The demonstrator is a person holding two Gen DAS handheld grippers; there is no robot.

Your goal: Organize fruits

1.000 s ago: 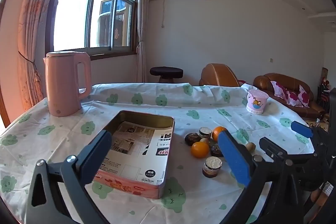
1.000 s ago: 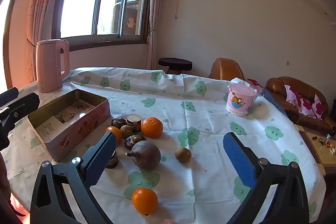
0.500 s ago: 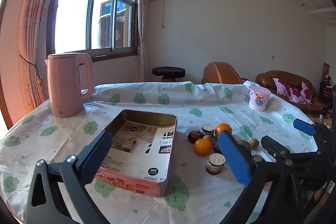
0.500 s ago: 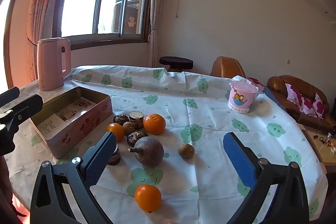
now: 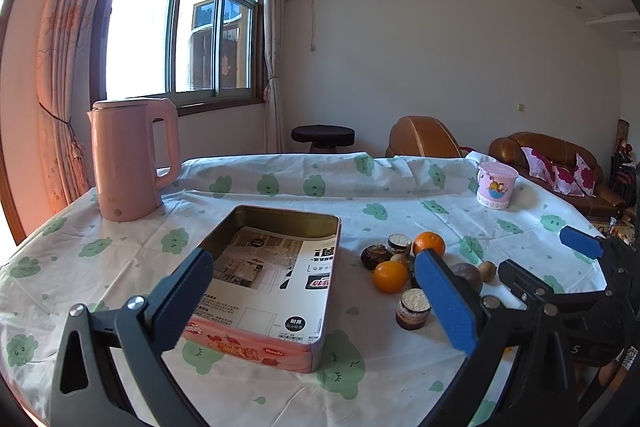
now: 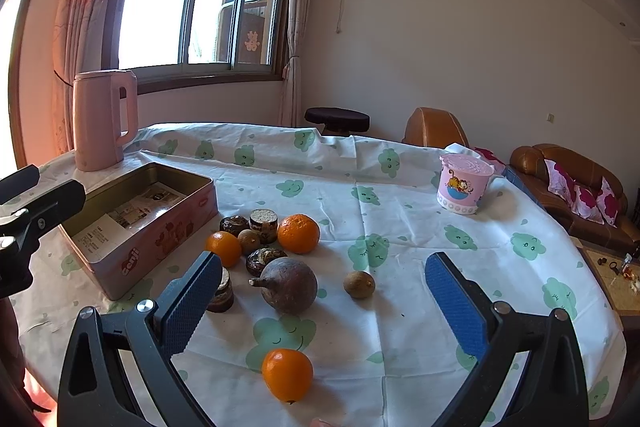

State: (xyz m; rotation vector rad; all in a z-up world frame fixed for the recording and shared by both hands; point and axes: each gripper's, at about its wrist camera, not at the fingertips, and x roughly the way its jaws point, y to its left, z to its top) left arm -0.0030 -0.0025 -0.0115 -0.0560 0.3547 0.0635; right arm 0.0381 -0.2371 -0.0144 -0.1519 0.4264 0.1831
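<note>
Grippers left (image 5: 316,301) and right (image 6: 322,301) are hanging spread apart, empty, above fruit cluster (image 6: 264,243) beside tin (image 5: 280,271).

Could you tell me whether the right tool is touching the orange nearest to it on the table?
Apart. The right wrist view shows the right tool open, with the orange lying on bare cloth between its fingers.

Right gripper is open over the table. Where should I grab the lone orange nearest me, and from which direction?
Take the orange across its widest middle, coming straight down from above with the right gripper. It is round, sits apart from the other fruit, and bare tablecloth on both sides probably leaves room for the open jaws.
</note>
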